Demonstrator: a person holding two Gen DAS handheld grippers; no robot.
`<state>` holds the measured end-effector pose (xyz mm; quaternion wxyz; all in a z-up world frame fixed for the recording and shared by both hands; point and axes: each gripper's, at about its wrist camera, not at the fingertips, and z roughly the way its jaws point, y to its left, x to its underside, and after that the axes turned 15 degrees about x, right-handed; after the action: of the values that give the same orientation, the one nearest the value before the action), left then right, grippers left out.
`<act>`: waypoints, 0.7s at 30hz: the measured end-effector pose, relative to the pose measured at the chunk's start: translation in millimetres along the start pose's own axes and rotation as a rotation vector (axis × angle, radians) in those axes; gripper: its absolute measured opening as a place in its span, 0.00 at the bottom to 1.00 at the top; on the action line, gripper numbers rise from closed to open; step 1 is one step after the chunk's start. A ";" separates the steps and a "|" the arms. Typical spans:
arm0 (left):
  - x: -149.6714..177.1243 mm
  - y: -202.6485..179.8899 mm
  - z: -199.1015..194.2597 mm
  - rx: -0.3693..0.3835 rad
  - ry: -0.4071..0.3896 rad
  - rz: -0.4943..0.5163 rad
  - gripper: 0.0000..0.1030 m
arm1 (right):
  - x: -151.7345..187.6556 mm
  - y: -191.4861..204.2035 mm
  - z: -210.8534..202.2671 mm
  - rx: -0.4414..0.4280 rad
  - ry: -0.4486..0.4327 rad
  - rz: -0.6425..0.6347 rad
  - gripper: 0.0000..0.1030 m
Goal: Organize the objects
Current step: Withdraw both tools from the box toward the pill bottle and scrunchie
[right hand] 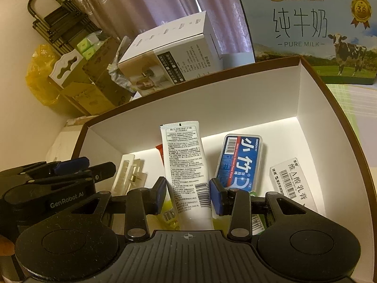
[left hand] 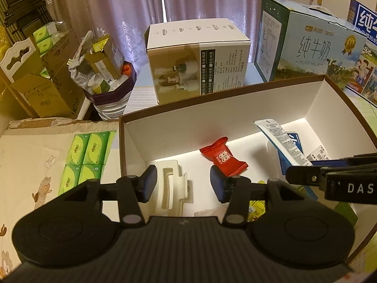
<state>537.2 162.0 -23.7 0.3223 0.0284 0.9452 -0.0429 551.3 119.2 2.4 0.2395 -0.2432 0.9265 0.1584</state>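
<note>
**A cluttered corner behind mauve curtains**

Patterned mauve curtains (left hand: 132, 11) hang across the back, a bright sliver of daylight showing at their gap. Left of them a folded black metal rack (right hand: 59, 26) leans against a cream wall (right hand: 21, 108). An overfull striped waste bin (left hand: 110, 94) stands below, beside brown cardboard cartons (left hand: 47, 94).

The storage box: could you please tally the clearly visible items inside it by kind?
Tubes: 1, white tube
Candy packets: 1, red
Hair clips: 1, cream
Floss-pick cases: 1, blue
Small cartons: 1, white
Total: 5; yellow and green packets partly hidden, uncounted.
</note>
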 end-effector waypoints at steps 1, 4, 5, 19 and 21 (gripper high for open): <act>0.0 0.1 0.0 -0.001 0.000 -0.001 0.45 | 0.1 0.2 -0.4 0.000 -0.002 0.001 0.36; 1.3 0.6 -2.1 0.001 -0.001 -0.002 0.47 | -0.6 1.9 -2.8 -0.008 -0.014 0.010 0.36; 1.3 0.6 -2.0 0.000 -0.001 -0.003 0.50 | -1.1 1.4 -3.5 -0.017 -0.022 0.022 0.36; 11.0 -7.8 -27.0 0.033 -0.032 -0.031 0.73 | -6.2 -8.6 -36.1 -0.066 -0.123 0.073 0.58; 12.2 -9.5 -33.3 0.039 -0.041 -0.030 0.75 | -1.0 -11.9 -43.8 -0.049 -0.127 0.061 0.59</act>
<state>506.6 156.1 -4.3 0.3404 0.0194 0.9377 -0.0667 542.3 91.7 37.4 0.2868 -0.2102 0.9122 0.2034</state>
